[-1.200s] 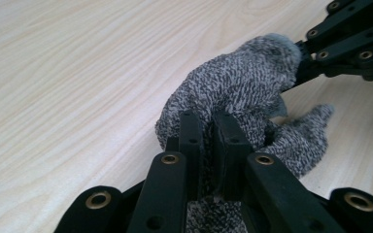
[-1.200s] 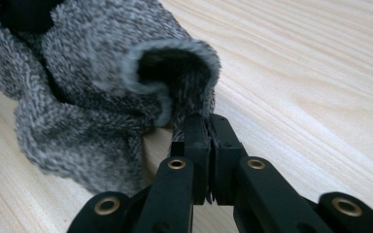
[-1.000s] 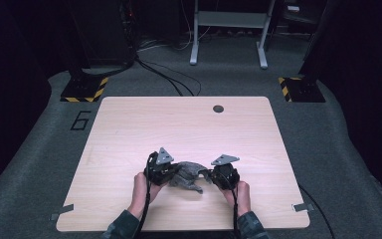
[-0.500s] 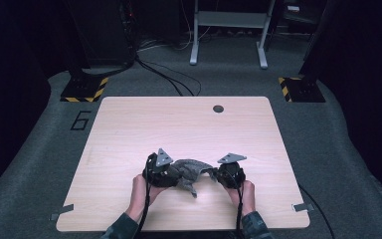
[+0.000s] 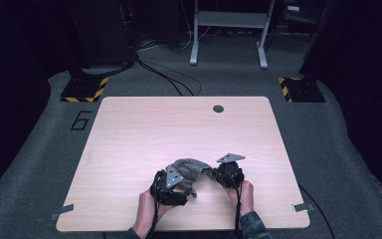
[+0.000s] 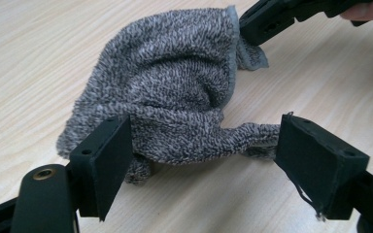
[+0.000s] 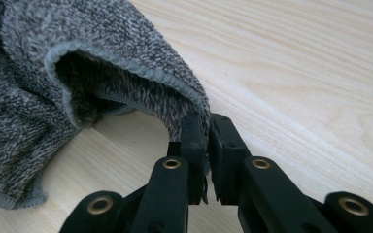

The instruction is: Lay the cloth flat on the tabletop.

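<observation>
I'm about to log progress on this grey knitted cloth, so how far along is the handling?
Done: the right gripper is shut on the hemmed edge of the grey knitted cloth, lifting it off the light wooden table. In hand: the left gripper has just been opening; a strip of cloth lies between its jaws, unpinched. Left: the cloth is bunched, so probably regrasping and flattening or folding it.

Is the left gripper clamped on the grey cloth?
No. In the left gripper view the left gripper stands with its jaws wide apart, a fold of the grey cloth lying loose between them, unpinched.
</observation>
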### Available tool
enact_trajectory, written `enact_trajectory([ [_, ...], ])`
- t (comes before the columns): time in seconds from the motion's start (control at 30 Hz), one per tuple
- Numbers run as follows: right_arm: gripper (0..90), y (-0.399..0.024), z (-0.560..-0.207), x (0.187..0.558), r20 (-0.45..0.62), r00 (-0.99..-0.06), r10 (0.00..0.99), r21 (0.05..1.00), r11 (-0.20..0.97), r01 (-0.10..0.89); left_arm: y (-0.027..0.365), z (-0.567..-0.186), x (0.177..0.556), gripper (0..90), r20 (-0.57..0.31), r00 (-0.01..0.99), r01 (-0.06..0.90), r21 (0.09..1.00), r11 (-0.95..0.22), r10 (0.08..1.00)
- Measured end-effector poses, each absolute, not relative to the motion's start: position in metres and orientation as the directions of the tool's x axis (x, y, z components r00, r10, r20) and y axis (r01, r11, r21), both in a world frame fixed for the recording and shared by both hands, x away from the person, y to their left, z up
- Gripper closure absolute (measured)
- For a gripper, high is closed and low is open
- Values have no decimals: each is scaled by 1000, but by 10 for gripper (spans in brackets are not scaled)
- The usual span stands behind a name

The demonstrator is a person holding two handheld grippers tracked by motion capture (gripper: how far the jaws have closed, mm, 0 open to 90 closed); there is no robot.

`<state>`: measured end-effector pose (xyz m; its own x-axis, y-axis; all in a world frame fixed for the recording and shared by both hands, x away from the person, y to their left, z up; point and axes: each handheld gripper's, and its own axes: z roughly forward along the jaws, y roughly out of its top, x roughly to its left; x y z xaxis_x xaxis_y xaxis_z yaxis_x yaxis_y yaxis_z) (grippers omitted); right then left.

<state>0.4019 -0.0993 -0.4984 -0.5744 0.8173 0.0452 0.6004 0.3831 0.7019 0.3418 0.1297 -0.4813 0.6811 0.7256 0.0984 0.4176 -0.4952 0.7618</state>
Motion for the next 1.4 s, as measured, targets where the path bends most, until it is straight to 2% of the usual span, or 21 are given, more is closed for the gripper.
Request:
enact_trajectory([
  [0.07, 848, -99, -500, 402, 54, -571, 819, 698, 378, 608, 129, -485, 344, 231, 97, 687, 427, 748, -507, 721],
  [0.1, 845, -98, -501, 402, 59, -569, 820, 694, 376, 614, 128, -487, 345, 284, 94, 685, 434, 744, -508, 723],
  [0.13, 845, -98, -501, 402, 59, -569, 820, 694, 376, 614, 129, -489, 346, 284, 89, 684, 437, 745, -504, 724],
  [0.23, 849, -98, -505, 402, 56, -570, 820, 689, 381, 616, 130, -493, 348, 437, 89, 677, 447, 739, -505, 730],
  [0.27, 856, -96, -508, 402, 64, -570, 819, 681, 382, 624, 132, -494, 348, 563, 87, 684, 442, 740, -507, 724],
  [0.3, 856, -96, -508, 402, 64, -570, 819, 681, 382, 624, 133, -494, 348, 563, 87, 689, 436, 744, -507, 719],
  [0.33, 863, -95, -511, 402, 60, -577, 814, 680, 390, 621, 134, -497, 349, 697, 85, 690, 427, 754, -499, 719],
  [0.37, 863, -95, -511, 402, 60, -577, 814, 680, 390, 621, 134, -497, 349, 737, 85, 690, 427, 754, -499, 719],
  [0.47, 877, -94, -513, 401, 52, -583, 811, 680, 399, 616, 137, -498, 350, 783, 77, 692, 425, 759, -492, 717],
  [0.87, 892, -98, -513, 400, 45, -584, 811, 677, 405, 614, 155, -474, 358, 805, 62, 678, 416, 789, -452, 732],
  [1.4, 891, -106, -512, 392, 28, -581, 813, 670, 416, 615, 163, -442, 386, 807, 106, 643, 375, 820, -433, 758],
])
